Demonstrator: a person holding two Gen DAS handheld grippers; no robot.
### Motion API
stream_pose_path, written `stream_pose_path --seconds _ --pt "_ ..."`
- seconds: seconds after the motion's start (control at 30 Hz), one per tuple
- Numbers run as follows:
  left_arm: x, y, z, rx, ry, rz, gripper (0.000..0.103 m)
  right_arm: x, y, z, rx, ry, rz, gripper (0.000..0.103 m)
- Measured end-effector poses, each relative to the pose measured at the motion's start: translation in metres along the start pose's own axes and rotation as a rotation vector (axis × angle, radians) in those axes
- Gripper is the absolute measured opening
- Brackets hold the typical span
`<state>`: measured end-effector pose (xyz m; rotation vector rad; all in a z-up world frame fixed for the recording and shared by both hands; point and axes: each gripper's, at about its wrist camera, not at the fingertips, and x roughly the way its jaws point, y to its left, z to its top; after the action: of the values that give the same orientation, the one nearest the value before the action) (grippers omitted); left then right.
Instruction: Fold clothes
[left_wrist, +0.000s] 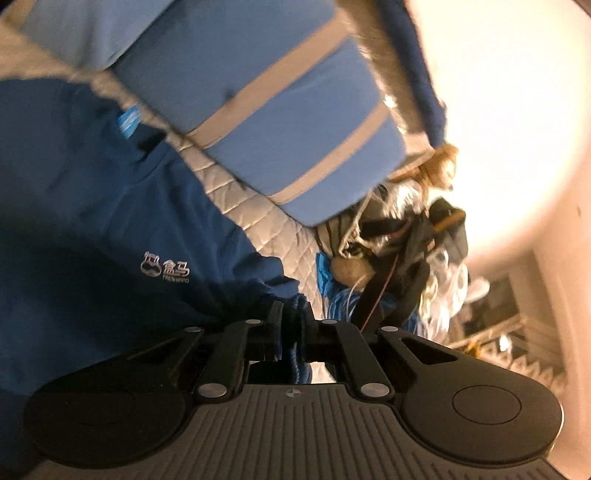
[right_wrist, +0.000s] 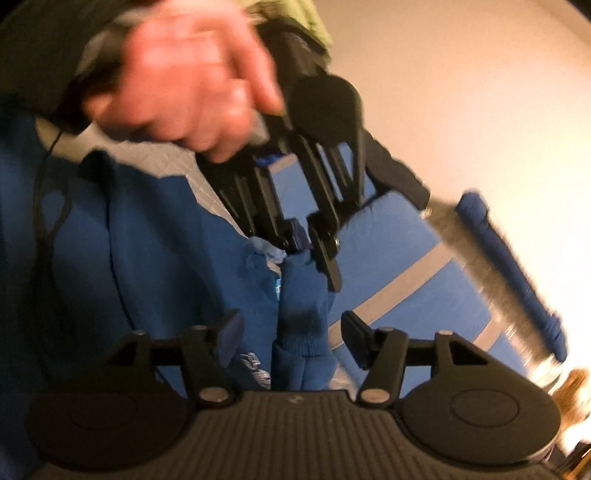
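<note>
A dark blue sweatshirt (left_wrist: 92, 229) with a white logo lies spread on a quilted grey bed cover (left_wrist: 258, 218). My left gripper (left_wrist: 291, 332) is shut on a bunched piece of the sweatshirt, which sticks out between its fingers. In the right wrist view the left gripper (right_wrist: 306, 240) is seen from outside, held by a hand (right_wrist: 184, 81), pinching the sweatshirt's ribbed cuff (right_wrist: 303, 314). My right gripper (right_wrist: 291, 336) is open, its fingers on either side of that hanging sleeve without touching it.
A lighter blue folded garment with grey stripes (left_wrist: 266, 99) lies on the bed beyond the sweatshirt. A pile of bags, cords and a plush toy (left_wrist: 406, 236) sits past the bed's edge. A pale wall (left_wrist: 498, 110) is behind.
</note>
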<state>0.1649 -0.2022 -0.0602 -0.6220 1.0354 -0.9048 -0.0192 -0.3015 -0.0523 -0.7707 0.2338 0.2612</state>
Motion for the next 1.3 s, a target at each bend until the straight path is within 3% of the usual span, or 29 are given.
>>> stream_pose_path --seconds 0.1,0.23,0.27,0.3,0.33,0.37,0.5,0.63,0.7,0.77,0.83,0.97,1.07,1.1,1.17,1.23,1.3 --pt "-0.001 -0.010 -0.005 0.124 0.010 0.026 0.008 0.001 -0.028 -0.001 0.189 -0.006 0.101 0.073" --pt "-0.003 -0.010 -0.009 0.173 0.021 0.011 0.008 0.010 -0.054 -0.006 0.349 0.034 0.216 0.071" --pt "-0.004 -0.009 -0.008 0.170 0.013 0.010 0.008 0.013 -0.056 -0.009 0.357 0.043 0.242 0.054" --pt "-0.004 -0.005 -0.007 0.147 0.005 0.015 0.008 0.016 -0.059 -0.011 0.364 0.051 0.267 0.045" --pt "-0.005 -0.002 -0.006 0.123 -0.004 0.019 0.008 0.014 -0.058 -0.012 0.362 0.047 0.279 0.029" --pt "-0.005 0.002 -0.004 0.100 -0.013 0.024 0.008 0.013 -0.058 -0.013 0.360 0.042 0.291 0.024" --pt "-0.010 0.025 0.003 -0.073 -0.057 0.042 0.007 -0.003 -0.040 -0.008 0.220 -0.003 0.234 0.018" --pt "-0.012 0.043 0.004 -0.216 -0.051 0.081 0.009 -0.013 -0.012 -0.007 0.019 -0.029 0.137 0.016" --pt "-0.011 0.048 0.002 -0.261 -0.028 0.076 0.026 -0.012 -0.003 -0.006 -0.051 -0.036 0.088 0.016" --pt "-0.013 0.050 -0.002 -0.299 -0.026 0.074 0.058 -0.009 0.003 -0.005 -0.100 -0.041 0.038 0.016" --pt "-0.016 0.053 -0.006 -0.327 -0.038 0.080 0.071 -0.006 0.009 -0.005 -0.134 -0.043 -0.008 0.016" --pt "-0.019 0.062 -0.015 -0.439 -0.036 0.029 0.071 -0.001 0.014 -0.004 -0.170 -0.041 -0.080 0.016" --pt "-0.016 0.065 -0.022 -0.536 -0.046 -0.017 0.069 0.004 0.017 -0.004 -0.202 -0.042 -0.115 0.016" --pt "-0.013 0.065 -0.024 -0.557 -0.048 -0.035 0.064 0.005 0.019 -0.003 -0.215 -0.043 -0.122 0.016" --pt "-0.007 0.063 -0.026 -0.586 -0.039 -0.065 0.027 0.006 0.024 -0.004 -0.239 -0.048 -0.124 0.016" --pt "-0.004 0.058 -0.022 -0.554 -0.044 -0.042 0.007 0.007 0.029 -0.004 -0.261 -0.052 -0.126 0.016" --pt "-0.004 0.051 -0.018 -0.501 -0.050 -0.027 0.005 0.007 0.026 -0.004 -0.247 -0.045 -0.128 0.018"
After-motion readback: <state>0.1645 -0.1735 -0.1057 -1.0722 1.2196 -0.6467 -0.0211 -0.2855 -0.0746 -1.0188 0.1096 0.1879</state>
